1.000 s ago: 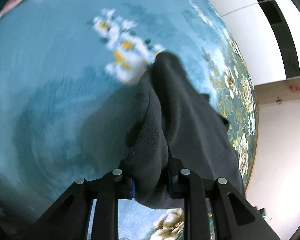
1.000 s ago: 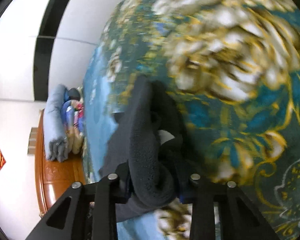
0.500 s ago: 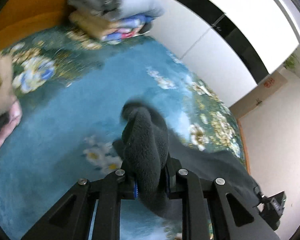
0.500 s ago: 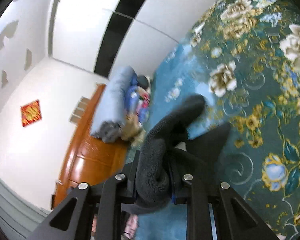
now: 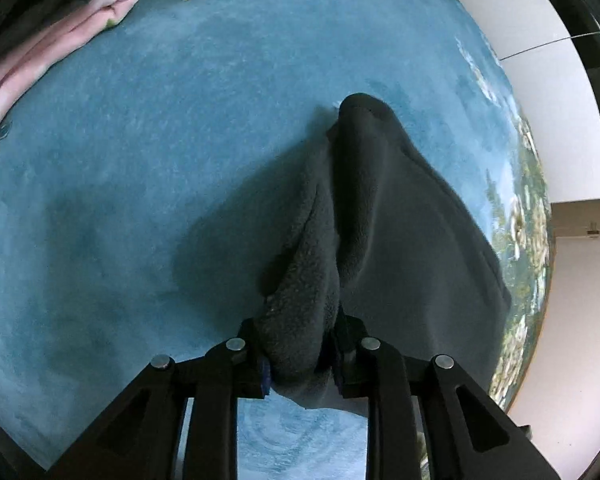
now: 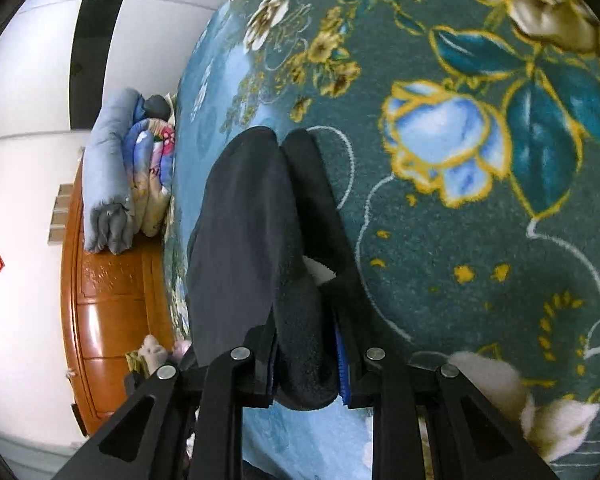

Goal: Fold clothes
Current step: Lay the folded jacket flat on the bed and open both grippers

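A dark grey fleece garment [image 5: 380, 216] hangs from both grippers over the teal flowered bedspread [image 5: 140, 160]. My left gripper [image 5: 300, 360] is shut on a bunched edge of it; the cloth drapes forward and to the right. My right gripper [image 6: 306, 372] is shut on another bunched edge of the same garment [image 6: 252, 216], which falls away in two folds, with a small white label showing. The fingertips of both grippers are hidden by cloth.
A pink cloth [image 5: 48, 40] lies at the bed's upper left. Rolled quilts [image 6: 124, 184] are stacked against the orange wooden headboard [image 6: 112, 300]. The bed's edge and white floor [image 5: 572, 320] are to the right.
Both grippers swung up toward the room and have tilted back down over the bedspread, the garment still held. The cloth now hangs lower and closer to the bed.
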{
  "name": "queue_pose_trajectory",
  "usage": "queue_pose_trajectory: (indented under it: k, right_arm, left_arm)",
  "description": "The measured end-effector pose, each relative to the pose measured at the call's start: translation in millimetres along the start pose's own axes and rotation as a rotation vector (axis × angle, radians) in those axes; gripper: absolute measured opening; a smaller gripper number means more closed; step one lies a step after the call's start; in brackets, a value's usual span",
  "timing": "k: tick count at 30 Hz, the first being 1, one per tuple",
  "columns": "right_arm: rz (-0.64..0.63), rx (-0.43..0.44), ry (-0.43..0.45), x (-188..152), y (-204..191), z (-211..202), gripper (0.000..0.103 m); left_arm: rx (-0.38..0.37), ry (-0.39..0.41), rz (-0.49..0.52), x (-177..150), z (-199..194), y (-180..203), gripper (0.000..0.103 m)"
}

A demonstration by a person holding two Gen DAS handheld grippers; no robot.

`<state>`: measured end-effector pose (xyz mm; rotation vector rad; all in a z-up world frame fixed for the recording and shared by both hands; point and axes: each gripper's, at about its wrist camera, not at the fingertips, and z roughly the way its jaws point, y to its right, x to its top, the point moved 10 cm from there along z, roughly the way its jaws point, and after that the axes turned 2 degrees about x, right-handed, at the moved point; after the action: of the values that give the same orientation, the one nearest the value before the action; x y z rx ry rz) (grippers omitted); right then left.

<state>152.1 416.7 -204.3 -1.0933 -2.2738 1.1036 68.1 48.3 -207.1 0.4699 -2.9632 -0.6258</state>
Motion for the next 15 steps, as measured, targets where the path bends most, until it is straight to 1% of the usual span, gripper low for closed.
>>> queue_pose_trajectory:
  k: [2,3,4,5,6,7,8,9,10,11,12,14,15]
  right_arm:
    - [-0.023,-0.028,0.007,3,-5,-8,0.027]
    - [-0.035,-0.051,0.025,8,-7,-16,0.028]
    - [-0.047,-0.079,0.050,15,-10,-25,0.034]
    - [-0.071,-0.119,0.081,23,-12,-36,0.038]
    - [-0.098,-0.151,0.107,29,-16,-46,0.038]
    - [-0.129,-0.169,0.125,34,-22,-53,0.038]
    - [-0.164,-0.182,0.141,38,-31,-59,0.039]
    - [-0.209,-0.189,0.153,39,-42,-62,0.039]
    - [-0.257,-0.193,0.164,39,-54,-64,0.042]
    - [-0.309,-0.194,0.167,37,-67,-63,0.046]
    - [-0.369,-0.192,0.158,31,-83,-55,0.048]
    - [-0.487,-0.188,0.102,12,-107,-31,0.053]
    - [-0.536,-0.192,0.070,4,-115,-18,0.053]
  left_arm:
    - [-0.016,-0.007,-0.044,2,-2,-7,0.033]
    - [-0.022,-0.008,-0.075,4,-5,-14,0.038]
    - [-0.029,0.002,-0.107,6,-10,-21,0.040]
    - [-0.040,0.022,-0.148,10,-17,-28,0.040]
    - [-0.052,0.049,-0.194,14,-25,-36,0.041]
    - [-0.047,0.085,-0.222,19,-35,-42,0.041]
    - [-0.028,0.129,-0.237,23,-46,-46,0.041]
    - [-0.011,0.167,-0.230,26,-56,-46,0.041]
    - [0.001,0.196,-0.192,28,-65,-38,0.041]
    - [0.008,0.218,-0.125,28,-71,-24,0.041]
    - [0.014,0.228,-0.049,24,-74,-7,0.041]
    - [0.033,0.236,0.107,11,-72,28,0.041]
    - [0.045,0.239,0.180,2,-69,43,0.042]
